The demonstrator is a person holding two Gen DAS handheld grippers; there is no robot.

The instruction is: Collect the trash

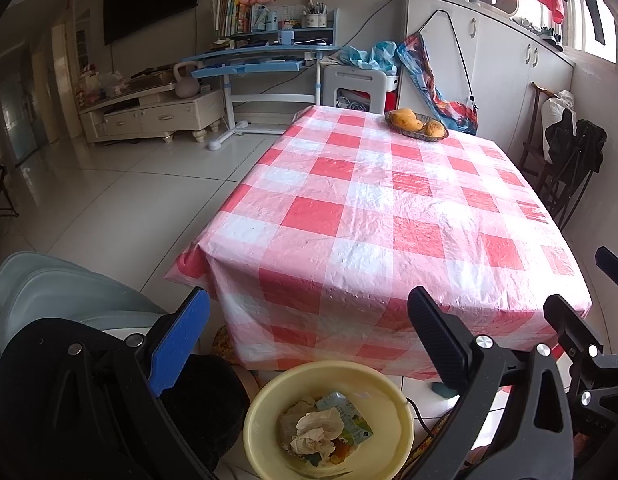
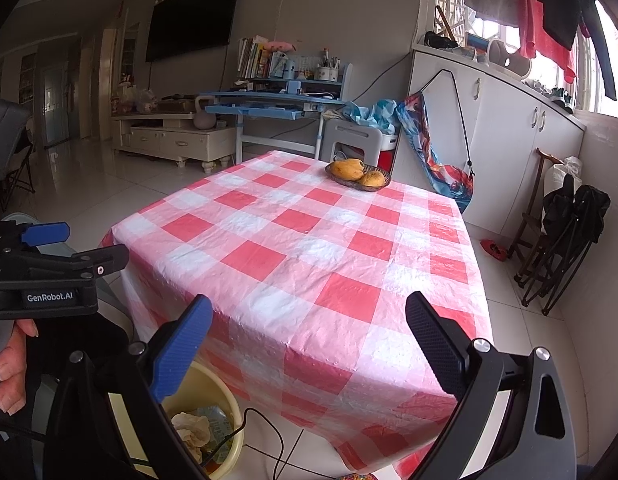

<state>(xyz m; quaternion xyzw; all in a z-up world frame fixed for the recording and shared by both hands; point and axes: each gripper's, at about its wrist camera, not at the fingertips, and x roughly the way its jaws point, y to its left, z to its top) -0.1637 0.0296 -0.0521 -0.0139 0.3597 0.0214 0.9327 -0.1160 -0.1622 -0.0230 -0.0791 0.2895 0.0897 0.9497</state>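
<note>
Standing by table [image 2: 309,248]: both grippers hanging above near edge, left gripper [image 1: 309,344] & right gripper [image 2: 309,344] w/ jaws spread wide, gripping nothing. Trash [image 1: 321,428] lying in yellow basin [image 1: 393,392] on floor. Tabletop showing only fruit basket [image 2: 357,176]; collecting looking approx. done.
</note>
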